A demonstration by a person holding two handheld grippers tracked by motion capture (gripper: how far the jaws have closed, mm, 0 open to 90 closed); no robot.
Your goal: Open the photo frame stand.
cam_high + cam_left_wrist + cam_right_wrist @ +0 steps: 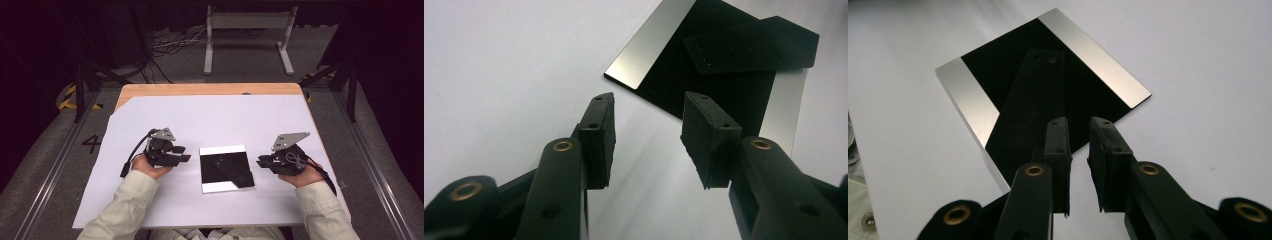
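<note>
Your left gripper (181, 154) rests on the white worktop (165, 200) just left of the black square plate (220, 165). Its jaws stand wide apart with nothing between them, and in the left gripper view (646, 131) they point toward the plate's near left corner without touching it.

Your right gripper (263, 162) sits just right of the plate, facing it. Its jaws are nearly together, a narrow gap between the pads, and they hold nothing; in the right gripper view (1079, 145) their tips hang just short of the plate's edge.

The plate lies flat at the middle of the worktop, between your two hands, with a silver strip (223, 149) along its far edge and another (216, 187) along its near edge. A black bar (234, 170) with two small holes at one end lies diagonally across the plate, its other end reaching past the plate's near right corner.
</note>
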